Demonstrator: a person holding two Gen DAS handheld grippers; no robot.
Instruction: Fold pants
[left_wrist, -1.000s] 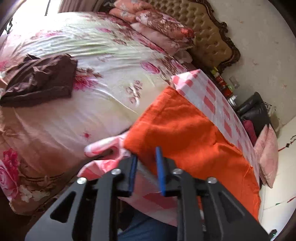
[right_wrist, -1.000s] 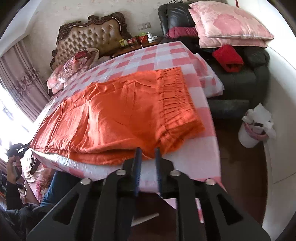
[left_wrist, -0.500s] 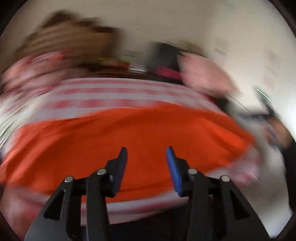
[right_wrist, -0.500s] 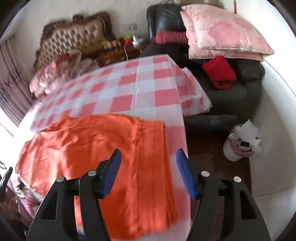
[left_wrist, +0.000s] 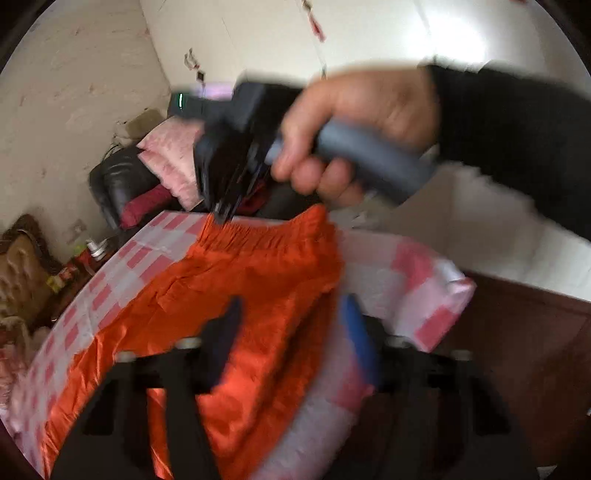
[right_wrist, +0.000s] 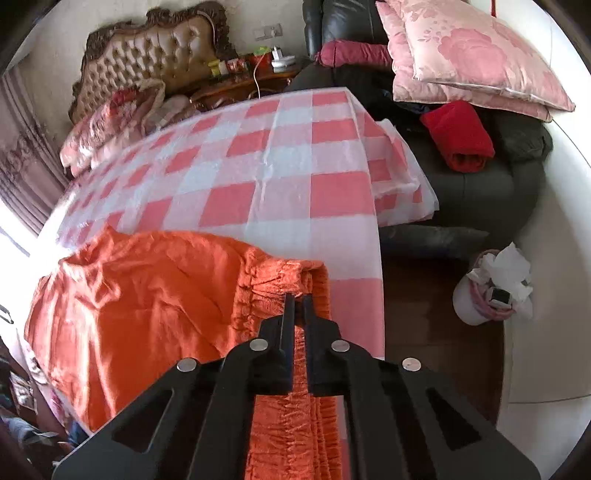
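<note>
In left view only: gripping hand (left_wrist: 354, 133)

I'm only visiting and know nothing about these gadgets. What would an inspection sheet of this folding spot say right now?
Surface: table under a pink-and-white checked cloth, mostly bare at the far end.
Job's things: orange pants lying at the near end, elastic waistband bunched and lifted.
Clutter: nothing seen on the cloth besides the pants.
Grippers: right gripper shut on the waistband; left gripper over the pants' edge, jaws closing, cloth between them but not pinched; the view is blurred.
Cables: a white cable on the bedside stand.
Surroundings: tufted headboard, black armchair with pink pillows, white bin on the floor.
</note>
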